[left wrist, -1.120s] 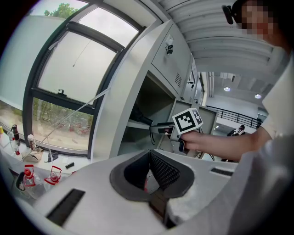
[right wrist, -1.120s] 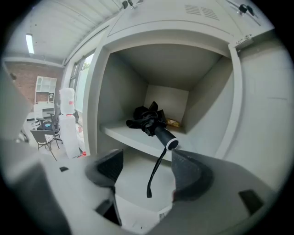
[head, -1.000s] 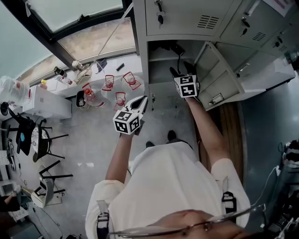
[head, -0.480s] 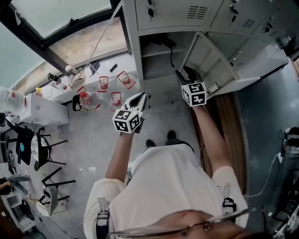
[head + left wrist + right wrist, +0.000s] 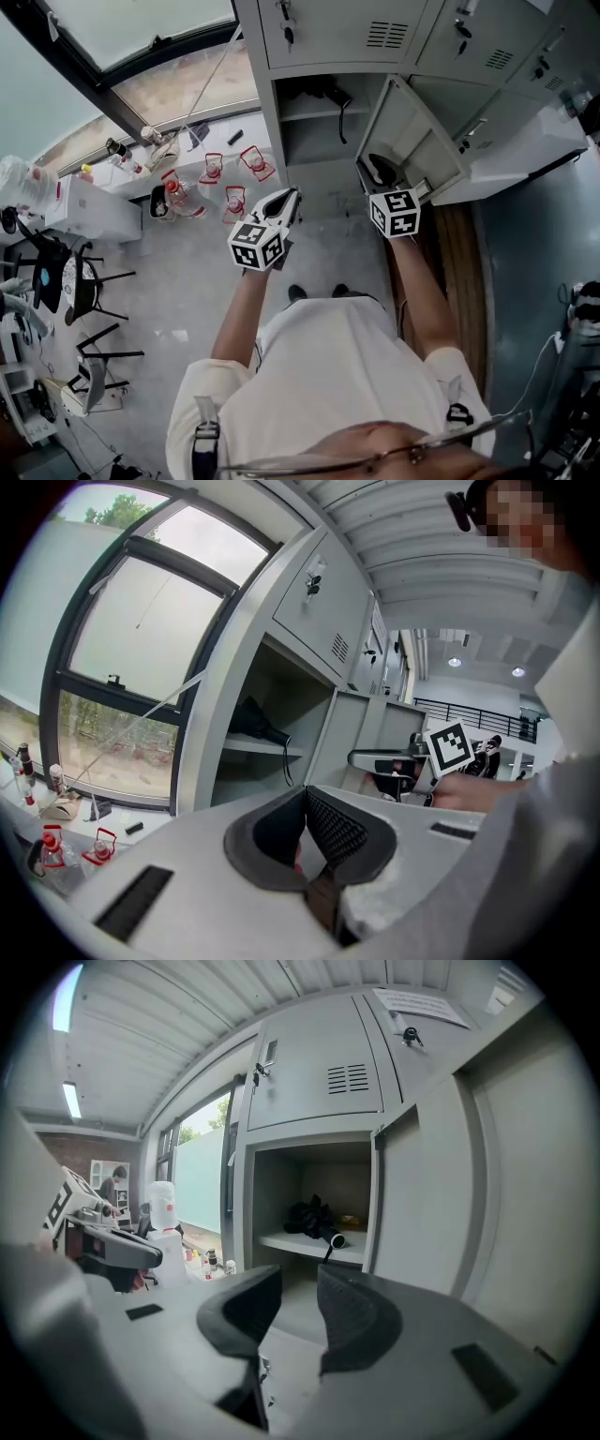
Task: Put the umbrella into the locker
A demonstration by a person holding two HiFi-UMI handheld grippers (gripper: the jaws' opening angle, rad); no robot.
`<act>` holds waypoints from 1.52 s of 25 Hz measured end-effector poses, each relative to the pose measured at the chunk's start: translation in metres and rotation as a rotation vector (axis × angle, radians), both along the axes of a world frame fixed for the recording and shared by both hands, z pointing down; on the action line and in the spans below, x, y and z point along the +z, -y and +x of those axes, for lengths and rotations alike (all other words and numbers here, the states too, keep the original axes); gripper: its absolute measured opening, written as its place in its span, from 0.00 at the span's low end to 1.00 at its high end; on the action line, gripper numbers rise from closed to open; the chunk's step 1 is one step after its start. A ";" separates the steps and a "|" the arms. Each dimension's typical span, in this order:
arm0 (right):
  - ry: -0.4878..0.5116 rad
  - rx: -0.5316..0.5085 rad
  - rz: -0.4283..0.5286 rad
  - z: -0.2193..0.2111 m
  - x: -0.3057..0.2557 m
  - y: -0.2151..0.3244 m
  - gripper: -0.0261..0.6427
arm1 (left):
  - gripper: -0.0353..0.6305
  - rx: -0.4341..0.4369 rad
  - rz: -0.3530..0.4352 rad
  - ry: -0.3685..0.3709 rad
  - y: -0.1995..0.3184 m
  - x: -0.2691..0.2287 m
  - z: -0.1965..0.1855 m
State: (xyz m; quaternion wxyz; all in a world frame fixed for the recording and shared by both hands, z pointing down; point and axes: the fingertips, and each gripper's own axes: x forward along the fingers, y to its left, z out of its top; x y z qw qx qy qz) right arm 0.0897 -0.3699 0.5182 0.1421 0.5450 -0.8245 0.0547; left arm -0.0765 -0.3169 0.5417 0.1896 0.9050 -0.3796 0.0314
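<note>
The right gripper [image 5: 377, 171] has been drawn back out of the locker [image 5: 278, 122], nearer the person and just beside the open door [image 5: 412, 131]. A moment ago it was reaching into the compartment. Its jaws have just been closing, and only a narrow gap is left, with nothing between them. The umbrella [image 5: 317, 1219] is left lying folded on the shelf [image 5: 291, 1241], its strap dangling over the near edge. The placing looks done, and only the door is still to be shut, if that is wanted. The left gripper [image 5: 305, 799] is held out in front of the locker, to the left, its pads brought together on nothing.

How deep the umbrella sits cannot be judged, because its far end is lost in shadow. A small yellowish thing is glimpsed behind it in the right gripper view and cannot be identified. In the head view the right gripper's tips are hard to pick out against the door.
</note>
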 end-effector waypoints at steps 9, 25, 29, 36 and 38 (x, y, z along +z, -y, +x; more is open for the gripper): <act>0.035 -0.099 0.010 0.004 -0.004 -0.020 0.20 | 0.06 -0.078 0.025 0.001 -0.015 -0.015 0.011; 0.080 -0.150 0.037 0.017 -0.015 -0.063 0.05 | 0.06 -0.141 0.094 0.023 -0.057 -0.041 0.003; 0.089 -0.164 0.056 0.017 -0.022 -0.076 0.05 | 0.06 -0.158 0.092 0.017 -0.067 -0.040 -0.006; 0.083 -0.156 0.098 0.020 -0.030 -0.082 0.05 | 0.06 -0.173 0.104 0.015 -0.070 -0.045 -0.015; 0.081 -0.155 0.100 0.020 -0.031 -0.084 0.05 | 0.06 -0.173 0.105 0.014 -0.070 -0.046 -0.016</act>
